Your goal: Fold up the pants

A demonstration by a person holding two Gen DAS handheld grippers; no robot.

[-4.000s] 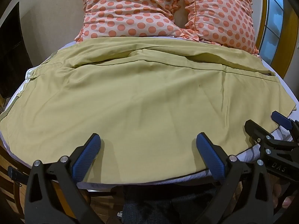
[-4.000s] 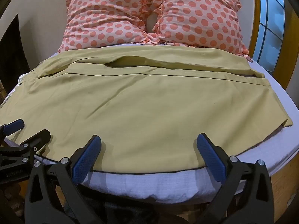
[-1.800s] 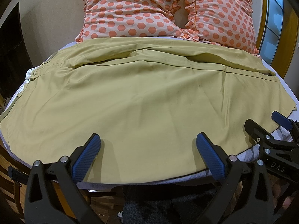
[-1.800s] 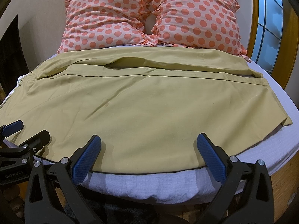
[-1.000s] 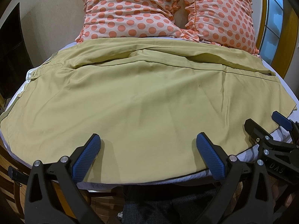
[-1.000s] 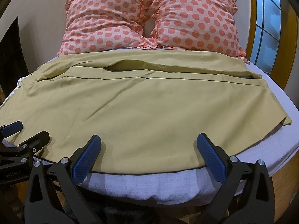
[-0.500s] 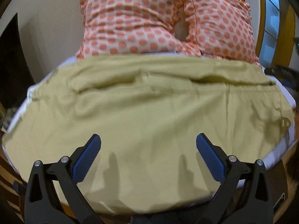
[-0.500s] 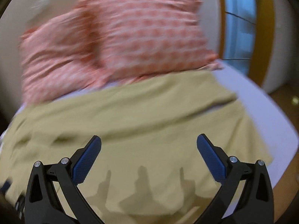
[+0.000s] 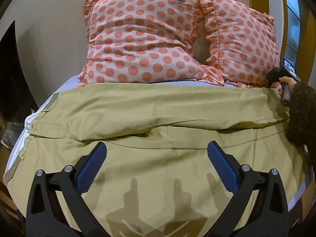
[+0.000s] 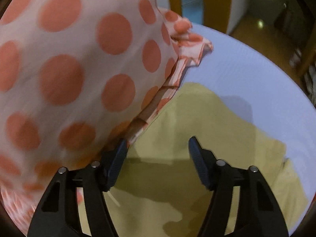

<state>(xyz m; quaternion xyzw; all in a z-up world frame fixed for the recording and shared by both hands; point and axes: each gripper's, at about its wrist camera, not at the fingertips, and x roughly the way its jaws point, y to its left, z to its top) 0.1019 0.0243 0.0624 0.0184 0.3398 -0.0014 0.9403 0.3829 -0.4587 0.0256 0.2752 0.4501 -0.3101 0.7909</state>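
Olive-yellow pants (image 9: 158,114) lie spread flat across the bed, waistband at the left, legs running right. My left gripper (image 9: 157,158) is open and empty, hovering over the near leg. My right gripper (image 10: 157,148) is open, low over the far right corner of the pants (image 10: 197,128), its left finger against the pillow's ruffled edge. The right gripper's handle and the hand holding it (image 9: 284,83) show at the far right of the left wrist view.
Two pink pillows with orange dots (image 9: 142,39) lean at the head of the bed; one fills the left of the right wrist view (image 10: 69,69). A pale sheet (image 10: 246,69) covers the mattress. A window (image 9: 292,19) and wooden frame stand at the right.
Both grippers left the near edge of the bed. The right one swung far forward to the pants' far right corner by the pillow. The left one moved forward over the pants.
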